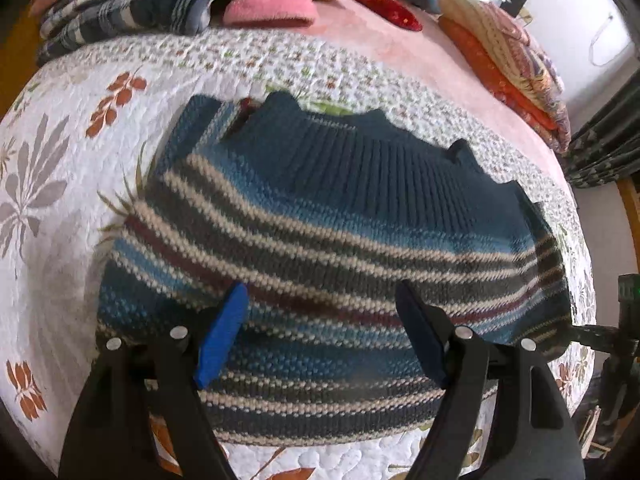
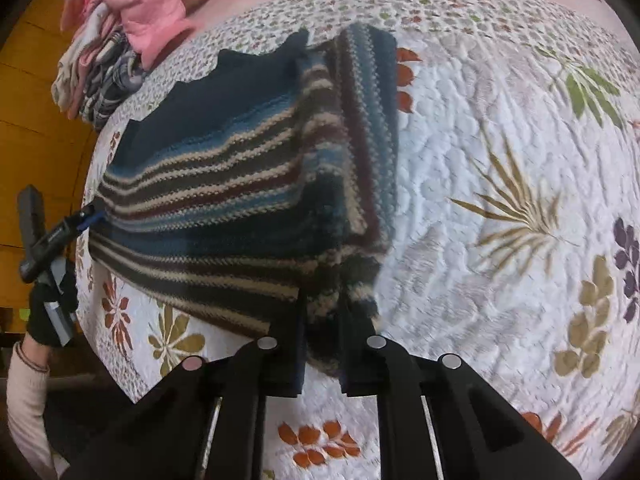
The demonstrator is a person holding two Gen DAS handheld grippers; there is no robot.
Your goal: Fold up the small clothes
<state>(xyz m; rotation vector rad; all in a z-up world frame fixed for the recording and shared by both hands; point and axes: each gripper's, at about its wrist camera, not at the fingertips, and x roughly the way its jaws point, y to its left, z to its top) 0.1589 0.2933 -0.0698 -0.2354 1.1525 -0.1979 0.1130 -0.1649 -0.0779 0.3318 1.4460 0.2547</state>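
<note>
The quilted bedspread [image 2: 480, 160] carries my striped knit sweater [image 1: 320, 232], partly folded at its middle. Thick, soft and floppy, I judge; best held at doubled edges. My right gripper [image 2: 322, 344] pinches its near folded corner; my left gripper [image 1: 320, 320] hovers spread above it. No readable labels.

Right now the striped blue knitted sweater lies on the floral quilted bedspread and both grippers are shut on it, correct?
Not both. The left wrist view shows the left gripper open above the striped blue knitted sweater; only the right gripper grips its edge, on the floral quilted bedspread.
</note>
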